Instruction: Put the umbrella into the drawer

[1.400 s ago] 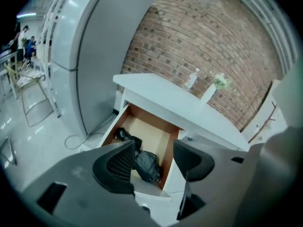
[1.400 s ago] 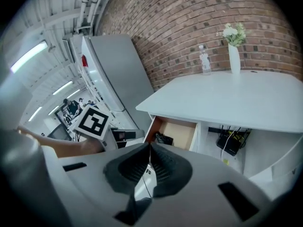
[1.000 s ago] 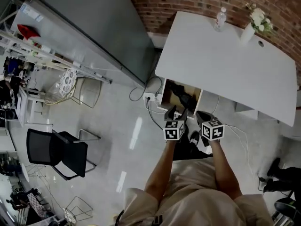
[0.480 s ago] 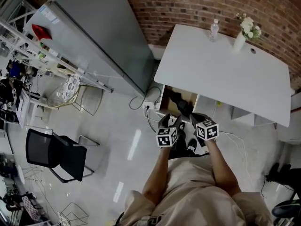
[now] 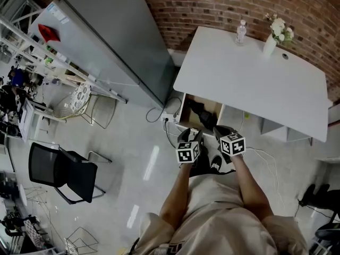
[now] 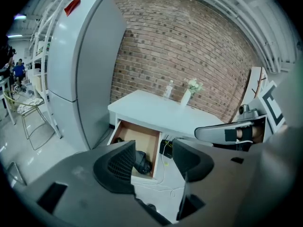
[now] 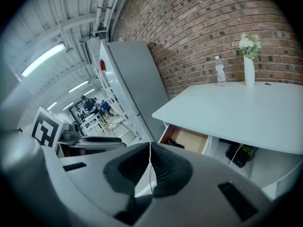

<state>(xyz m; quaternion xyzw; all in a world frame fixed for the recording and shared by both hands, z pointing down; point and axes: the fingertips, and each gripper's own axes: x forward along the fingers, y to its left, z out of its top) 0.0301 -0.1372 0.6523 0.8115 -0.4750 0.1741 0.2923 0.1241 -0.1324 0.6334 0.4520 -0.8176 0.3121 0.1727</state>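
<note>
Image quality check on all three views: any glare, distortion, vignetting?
Head view: even light, two glare streaks on the floor, mild wide-angle bend. Left gripper view: strong fisheye, the brick wall bows, corners black. Right gripper view: same fisheye and vignette, ceiling light blown out.

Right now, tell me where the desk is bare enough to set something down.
The desk top is bare from its near edge up to the bottle and vase by the brick wall. The open drawer is tighter: the dark umbrella lies in it.
</note>
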